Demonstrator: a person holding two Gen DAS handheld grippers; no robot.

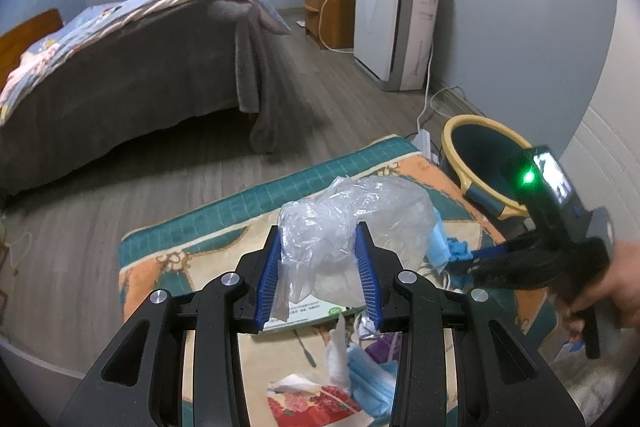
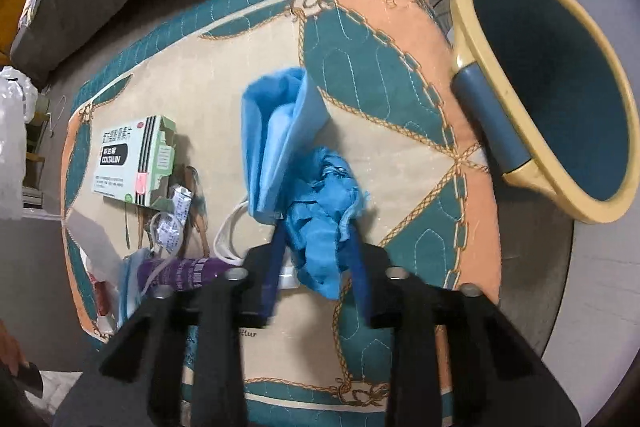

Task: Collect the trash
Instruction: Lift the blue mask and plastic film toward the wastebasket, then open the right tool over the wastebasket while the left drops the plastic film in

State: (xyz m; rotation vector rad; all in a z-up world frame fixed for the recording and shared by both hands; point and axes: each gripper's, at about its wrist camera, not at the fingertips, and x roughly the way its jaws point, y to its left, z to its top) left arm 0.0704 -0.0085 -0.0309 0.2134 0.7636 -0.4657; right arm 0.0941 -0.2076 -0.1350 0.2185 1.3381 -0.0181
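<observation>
My left gripper [image 1: 320,233] is shut on a crumpled clear plastic bag [image 1: 352,211], which it holds above a quilted teal-and-orange cover [image 1: 224,227]. In the right wrist view my right gripper [image 2: 318,233] points steeply down, its blue fingers [image 2: 276,267] shut on a crumpled blue wad [image 2: 324,187] resting on the cover [image 2: 380,75]. A light blue face mask [image 2: 276,131] lies against the wad. The right gripper, in a person's hand [image 1: 616,291], shows at the right of the left wrist view. A yellow-rimmed teal bin [image 2: 560,87] stands beside the cover's right edge.
On the cover lie a green-and-white medicine box [image 2: 128,159], foil wrappers [image 2: 176,215], a purple packet [image 2: 184,271], white tissue [image 1: 336,359] and another blue mask [image 1: 372,391]. A bed [image 1: 140,67], an air purifier [image 1: 392,27] and floor cables [image 1: 432,107] lie beyond.
</observation>
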